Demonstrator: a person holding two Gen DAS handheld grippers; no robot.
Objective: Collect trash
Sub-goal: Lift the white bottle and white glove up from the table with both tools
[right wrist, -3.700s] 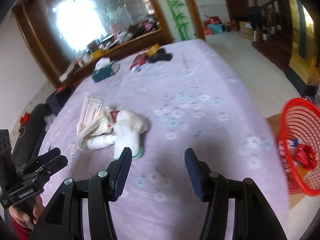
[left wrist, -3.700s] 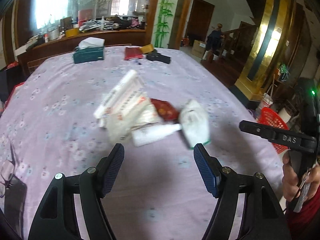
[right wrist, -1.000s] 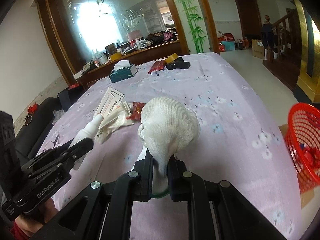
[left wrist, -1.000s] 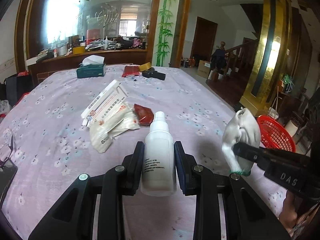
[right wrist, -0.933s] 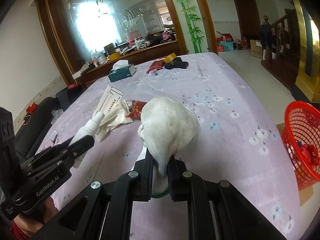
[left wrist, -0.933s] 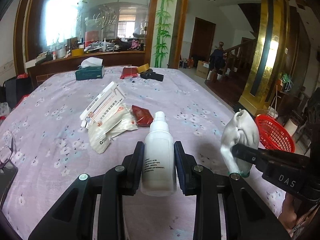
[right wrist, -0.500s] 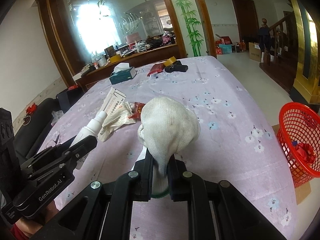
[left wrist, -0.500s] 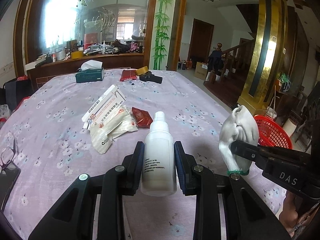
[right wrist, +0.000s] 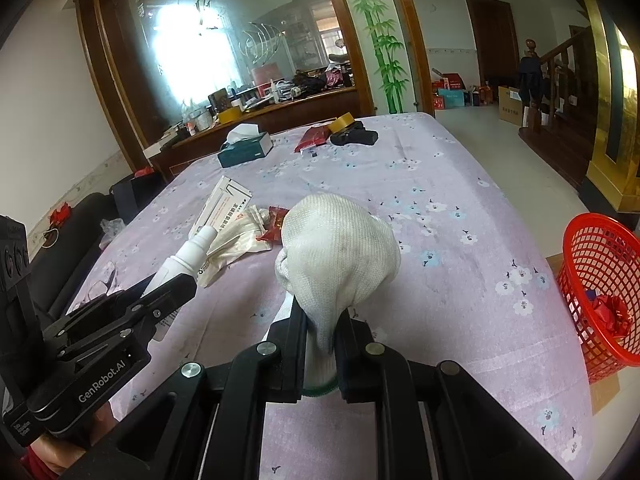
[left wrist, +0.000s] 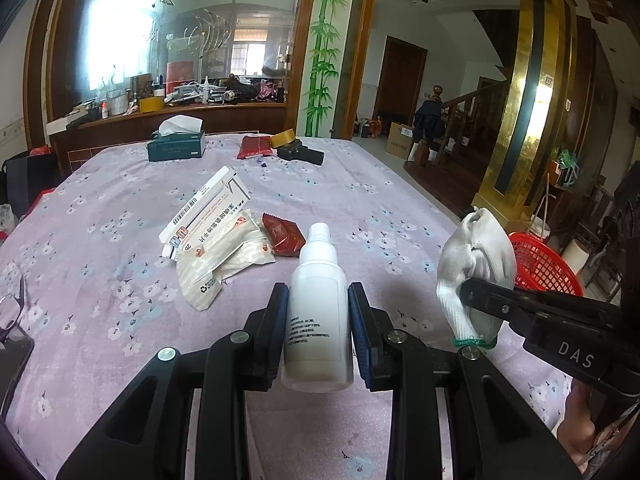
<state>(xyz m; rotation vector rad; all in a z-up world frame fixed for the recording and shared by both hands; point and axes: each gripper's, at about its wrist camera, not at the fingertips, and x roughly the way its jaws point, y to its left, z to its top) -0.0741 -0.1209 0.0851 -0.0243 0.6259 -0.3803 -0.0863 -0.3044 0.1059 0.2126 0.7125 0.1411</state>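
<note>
Above the lilac floral table (left wrist: 100, 280), with the red basket (right wrist: 600, 280) off its right edge, my right gripper (right wrist: 320, 344) pinches a balled white glove (right wrist: 336, 256) while my left gripper (left wrist: 318, 332) clamps a white bottle (left wrist: 318, 320) upright.

Window glare, fisheye-warped edges

Both tools are matte black plastic with open triangular cut-outs in their arms and round silver screw heads at the pivots. The left gripper (left wrist: 318, 320) has dark blue ribbed pads (left wrist: 357, 320) and white "GenRobot.AI" lettering along its side. The right gripper (right wrist: 322, 336) carries white "DAS" lettering. A red sleeve (right wrist: 38, 466) shows at the person's wrist.
</note>
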